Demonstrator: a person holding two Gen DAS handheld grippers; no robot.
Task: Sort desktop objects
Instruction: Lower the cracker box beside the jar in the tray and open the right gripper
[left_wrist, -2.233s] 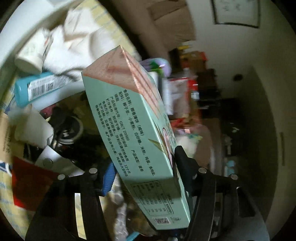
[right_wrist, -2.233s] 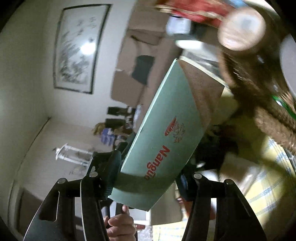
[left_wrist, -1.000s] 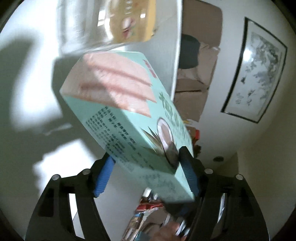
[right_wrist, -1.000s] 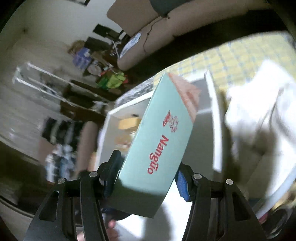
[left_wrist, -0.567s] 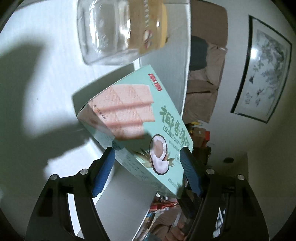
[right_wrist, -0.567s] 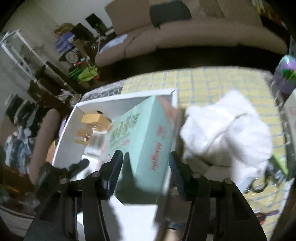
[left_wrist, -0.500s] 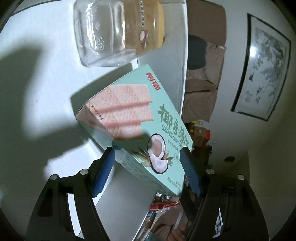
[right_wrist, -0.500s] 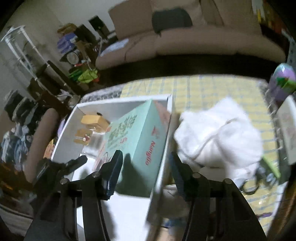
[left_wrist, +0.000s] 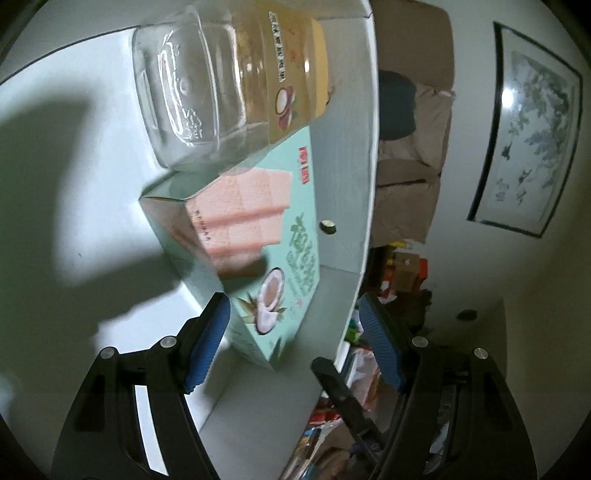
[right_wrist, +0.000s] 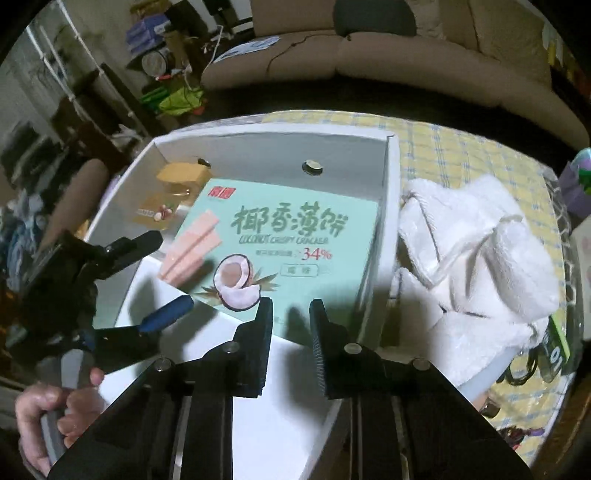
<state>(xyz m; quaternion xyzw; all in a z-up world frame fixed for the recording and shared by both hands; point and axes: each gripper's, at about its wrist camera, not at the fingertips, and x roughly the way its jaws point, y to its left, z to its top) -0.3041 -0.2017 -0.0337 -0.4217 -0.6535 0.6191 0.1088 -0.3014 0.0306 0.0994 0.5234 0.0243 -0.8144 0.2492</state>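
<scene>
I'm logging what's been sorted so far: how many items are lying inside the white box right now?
2: the green cracker box lies flat in the middle of the white box, and a clear bottle lies beside it. Anything under them would be hidden.

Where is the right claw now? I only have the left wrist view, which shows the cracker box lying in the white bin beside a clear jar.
Observer: The right wrist view shows the right claw hanging just short of the cracker box. Its jaws are closing with nothing between them.
Operator: Is the box's whole front readable from there?
Observer: Yes. It lies face up, and a red "34%" shows under the title.
Operator: What lies outside the bin on that side?
Observer: A bunched white towel lies right beside the wall of the white bin, on a yellow checked cloth.
</scene>
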